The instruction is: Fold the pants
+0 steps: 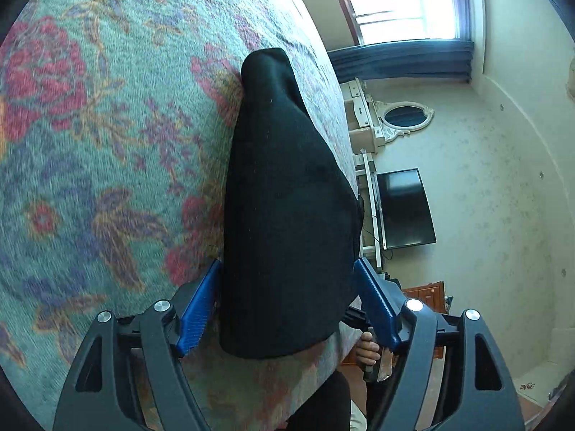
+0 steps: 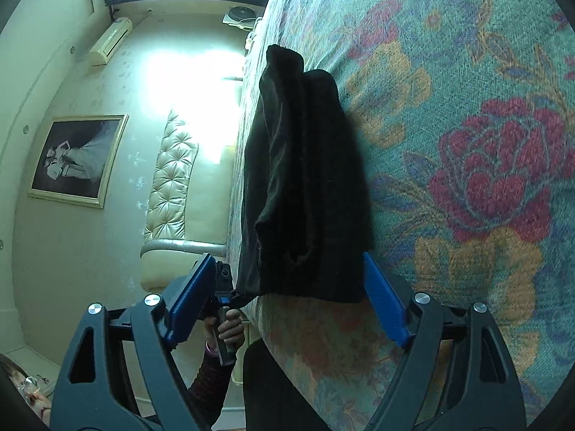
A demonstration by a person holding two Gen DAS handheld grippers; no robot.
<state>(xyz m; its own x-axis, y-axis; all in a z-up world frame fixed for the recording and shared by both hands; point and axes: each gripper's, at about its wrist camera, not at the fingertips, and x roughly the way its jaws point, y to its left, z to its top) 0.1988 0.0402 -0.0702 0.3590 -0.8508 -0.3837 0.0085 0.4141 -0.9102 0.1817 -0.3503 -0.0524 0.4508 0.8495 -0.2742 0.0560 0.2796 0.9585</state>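
The fingers of our left gripper [image 1: 287, 309] stand wide, blue pads [image 1: 196, 318] splayed to either side of the near end of the pants [image 1: 287, 197], and we see no pad pressing the cloth. The fingers of our right gripper [image 2: 287, 298] stand wide as well, one blue pad [image 2: 386, 301] just beside the near corner of the pants [image 2: 309, 186], the other pad apart from the cloth, out over the edge of the bed [image 2: 467, 72].

Ahead of both pairs of fingers the black pants lie folded into a long, narrow stack on the bed [image 1: 107, 107], on its flowered teal cover, close along the bed's edge. In the right wrist view we see the layers of the fold from the side, with the far end bunched and uneven; in the left wrist view the stack narrows toward its far end.

Below the left fingers a hand [image 1: 368, 350] grips the handle of the other gripper beside the bed. Below the right fingers a hand [image 2: 230, 327] in a dark sleeve holds the other handle likewise.

Beyond the left fingers, past the bed's edge, we see a dark television [image 1: 406, 208], an oval mirror [image 1: 406, 115] and a window [image 1: 402, 0]. Beyond the right fingers stand a tufted headboard [image 2: 172, 179] and a framed picture [image 2: 77, 158] on the wall
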